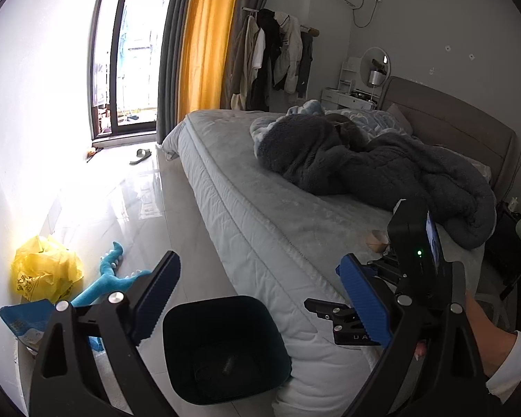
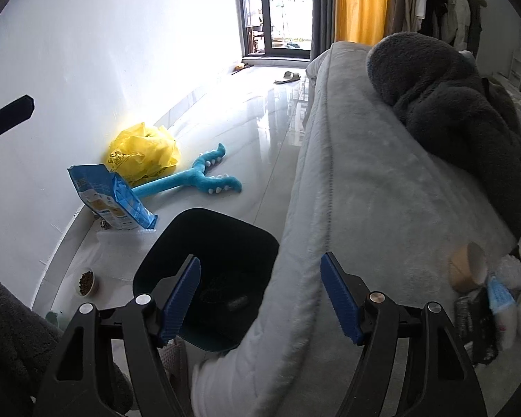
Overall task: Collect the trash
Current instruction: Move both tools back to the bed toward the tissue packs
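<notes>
A dark bin (image 1: 225, 347) stands on the floor against the bed's corner; it also shows in the right wrist view (image 2: 208, 243) with some dark bits at its bottom. My left gripper (image 1: 260, 299) is open and empty above the bin. My right gripper (image 2: 260, 295) is open and empty over the bin's edge and the mattress corner. In the left wrist view the right gripper's body (image 1: 416, 260) shows at the right. A brown paper cup (image 2: 469, 267), white tissues (image 2: 510, 271) and small packets (image 2: 500, 299) lie on the bed at the right.
A yellow plastic bag (image 2: 142, 153), a blue pouch (image 2: 111, 198) and a blue plush toy (image 2: 198, 177) lie by the white wall. A pet food bowl (image 2: 85, 281) sits on the floor. A dark blanket (image 1: 382, 163) covers the bed (image 1: 260, 215). A slipper (image 1: 140, 155) lies near the balcony door.
</notes>
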`<state>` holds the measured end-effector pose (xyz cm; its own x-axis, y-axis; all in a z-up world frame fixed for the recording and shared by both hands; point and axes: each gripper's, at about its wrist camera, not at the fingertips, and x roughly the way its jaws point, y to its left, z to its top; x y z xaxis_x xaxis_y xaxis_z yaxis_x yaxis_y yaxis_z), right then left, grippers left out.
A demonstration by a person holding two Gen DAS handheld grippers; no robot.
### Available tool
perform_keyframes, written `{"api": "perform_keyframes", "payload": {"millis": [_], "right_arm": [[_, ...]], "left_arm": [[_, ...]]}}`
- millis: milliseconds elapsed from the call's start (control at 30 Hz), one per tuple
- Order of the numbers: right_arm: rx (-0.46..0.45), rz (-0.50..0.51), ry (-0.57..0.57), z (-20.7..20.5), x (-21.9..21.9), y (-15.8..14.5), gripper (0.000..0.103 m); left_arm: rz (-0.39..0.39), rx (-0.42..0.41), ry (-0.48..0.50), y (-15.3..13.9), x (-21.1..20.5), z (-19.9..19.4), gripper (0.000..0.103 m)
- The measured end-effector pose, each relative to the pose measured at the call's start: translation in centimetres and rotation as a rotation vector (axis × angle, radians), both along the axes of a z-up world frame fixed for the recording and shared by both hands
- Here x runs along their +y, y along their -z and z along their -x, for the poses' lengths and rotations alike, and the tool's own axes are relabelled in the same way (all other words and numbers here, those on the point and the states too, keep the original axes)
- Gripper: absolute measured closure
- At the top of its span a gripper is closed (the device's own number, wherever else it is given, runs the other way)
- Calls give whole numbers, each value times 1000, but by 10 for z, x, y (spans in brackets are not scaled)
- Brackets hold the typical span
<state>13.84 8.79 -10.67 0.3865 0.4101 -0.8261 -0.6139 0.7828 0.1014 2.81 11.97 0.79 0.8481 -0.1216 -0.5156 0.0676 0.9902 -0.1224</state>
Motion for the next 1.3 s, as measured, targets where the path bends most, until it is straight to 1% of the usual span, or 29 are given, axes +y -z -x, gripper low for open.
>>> {"api": "perform_keyframes", "payload": {"millis": [67,167,233,300,433,500,567,700,767,900,1000,1067,1100,1133,1200,1300], "right_arm": [[-17,9,7,0,-13,-4,30],[-45,20,15,1,-30,-10,30],[-66,33,16,1,-40,-14,30],[-101,52,12,3,-50,-19,30],[-151,58,35,-1,-74,-31,30],[-168,58,55,-5,-90,-36,30],[-173,59,73,-9,-103,-38,30],[-172,65,117,-19,-128,-37,30],[-174,79,122,-23,-136,-34,30],[-165,110,102,-28,-146,-26,30],[-163,141,59,-31,-149,-17,31],[-157,142,41,-31,-152,-10,36],[-148,152,38,-32,-154,-7,40],[-145,168,33,-33,-155,-4,43],[-151,191,22,-33,-156,-1,44],[-151,200,10,-37,-161,2,49]], "left_arm": [[-7,-12,16,-4,-8,-4,8],[-15,-15,45,-3,-15,-9,8],[-25,-11,61,1,-23,-15,7],[-16,7,77,8,-30,-24,7],[-37,13,145,17,-52,-36,7],[-21,14,181,21,-63,-42,7],[-4,26,213,26,-74,-49,7],[-49,32,276,34,-95,-61,7],[-53,35,300,38,-102,-67,7],[-40,39,354,49,-111,-81,7],[-27,62,403,58,-119,-95,7],[-31,83,420,66,-125,-103,7],[-33,96,428,70,-128,-107,7],[-33,106,441,74,-131,-110,7],[-22,126,470,80,-137,-117,7],[-8,151,502,90,-146,-124,7]]}}
